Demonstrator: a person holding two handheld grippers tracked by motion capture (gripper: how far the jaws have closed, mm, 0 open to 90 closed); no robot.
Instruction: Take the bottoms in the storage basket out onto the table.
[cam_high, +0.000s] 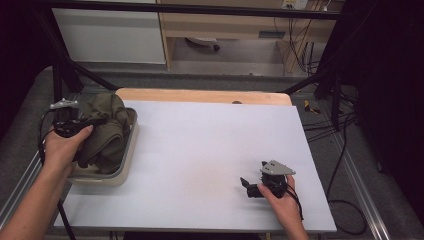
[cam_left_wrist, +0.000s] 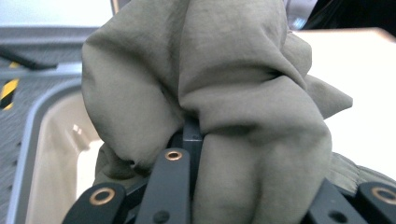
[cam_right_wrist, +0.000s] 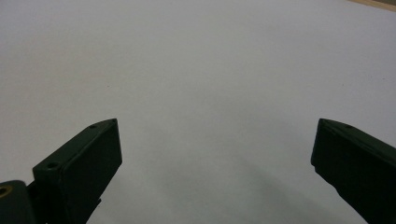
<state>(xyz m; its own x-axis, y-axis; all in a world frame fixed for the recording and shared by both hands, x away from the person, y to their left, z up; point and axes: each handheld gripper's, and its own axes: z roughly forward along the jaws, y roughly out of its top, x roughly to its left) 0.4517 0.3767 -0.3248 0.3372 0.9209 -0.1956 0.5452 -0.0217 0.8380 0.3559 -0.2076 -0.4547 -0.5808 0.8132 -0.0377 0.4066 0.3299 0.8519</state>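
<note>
An olive-green cloth (cam_high: 107, 131) lies bunched in a beige tray (cam_high: 128, 159) at the table's left edge. My left gripper (cam_high: 93, 122) reaches into the tray from the left, shut on a fold of it. In the left gripper view the cloth (cam_left_wrist: 233, 93) bulges over and around the closed black jaws of the left gripper (cam_left_wrist: 191, 135), with the tray's pale wall (cam_left_wrist: 49, 154) below left. My right gripper (cam_high: 253, 173) rests low over the white table surface (cam_high: 210, 135) at the front right, jaws pointing left. Its jaws (cam_right_wrist: 217, 135) stand wide apart with nothing between them.
A wooden strip (cam_high: 200, 95) runs along the table's far edge. Black frame posts (cam_high: 62, 75) stand at the back corners, and cables (cam_high: 340, 165) trail on the floor at the right.
</note>
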